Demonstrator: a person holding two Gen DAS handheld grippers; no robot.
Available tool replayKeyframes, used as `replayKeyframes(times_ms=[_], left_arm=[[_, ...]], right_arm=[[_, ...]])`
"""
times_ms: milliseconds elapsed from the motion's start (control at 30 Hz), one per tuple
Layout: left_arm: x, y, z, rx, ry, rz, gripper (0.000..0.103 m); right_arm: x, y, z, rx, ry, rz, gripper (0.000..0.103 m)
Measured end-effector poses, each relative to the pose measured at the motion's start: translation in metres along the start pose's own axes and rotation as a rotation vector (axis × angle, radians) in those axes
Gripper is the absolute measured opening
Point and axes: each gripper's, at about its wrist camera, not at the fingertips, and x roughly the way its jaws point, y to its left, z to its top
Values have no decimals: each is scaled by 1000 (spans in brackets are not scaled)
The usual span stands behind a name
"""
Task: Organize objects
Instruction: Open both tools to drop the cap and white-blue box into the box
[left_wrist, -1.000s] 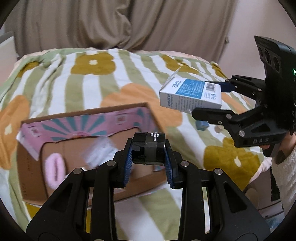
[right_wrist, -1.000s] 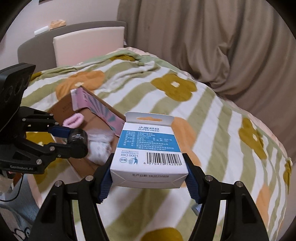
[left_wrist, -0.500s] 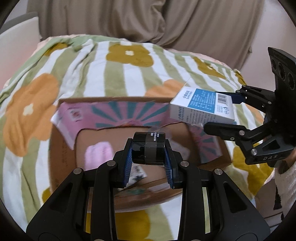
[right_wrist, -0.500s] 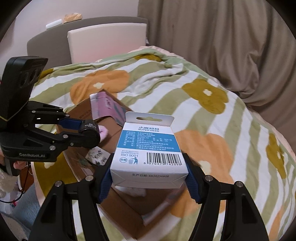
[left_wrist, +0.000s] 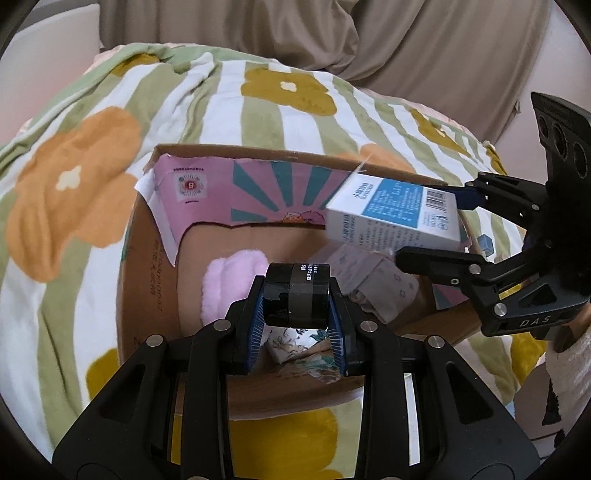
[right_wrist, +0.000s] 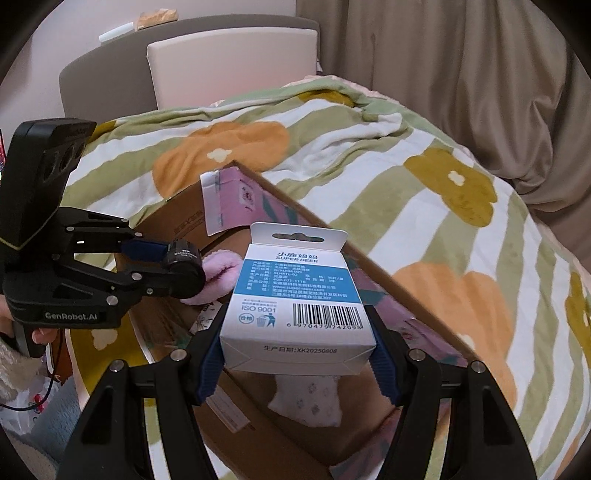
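Our left gripper (left_wrist: 295, 301) is clamped on a small black cylindrical jar (left_wrist: 297, 294), its blue-padded fingers (left_wrist: 257, 325) pressed against both sides. Our right gripper (right_wrist: 297, 356) reaches in from the right, its jaws closed on the lower end of a white and blue carton (right_wrist: 297, 302), held level. A hand (right_wrist: 43, 335) grips the left tool's handle.

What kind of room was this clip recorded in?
Most likely a bedroom. The open cardboard box sits on a bed covered by a green-striped blanket with orange flowers, a padded grey and cream headboard stands behind it, and long beige curtains hang alongside.
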Motion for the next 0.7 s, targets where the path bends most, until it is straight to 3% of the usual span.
replayKeyframes(times_ms=[267, 433, 500, 533, 567, 600, 700], left_arm=[[-2, -2, 6, 8, -9, 14, 28], [-1, -3, 8, 8, -6, 35, 29], [1, -6, 6, 19, 11, 54, 32], [2, -7, 5, 26, 15, 61, 35], [2, -8, 3, 34, 19, 65, 56], [3, -9, 3, 37, 22, 70, 102], [2, -10, -1, 41, 19, 70, 103]], right_arm=[[3, -2, 14, 43, 2, 26, 64], [7, -12, 24, 144, 9, 68, 64], [11, -17, 26, 197, 21, 91, 67], [13, -18, 26, 217, 27, 96, 74], [15, -20, 26, 236, 35, 95, 82], [15, -20, 26, 246, 33, 89, 84], [12, -19, 22, 257, 29, 80, 85]])
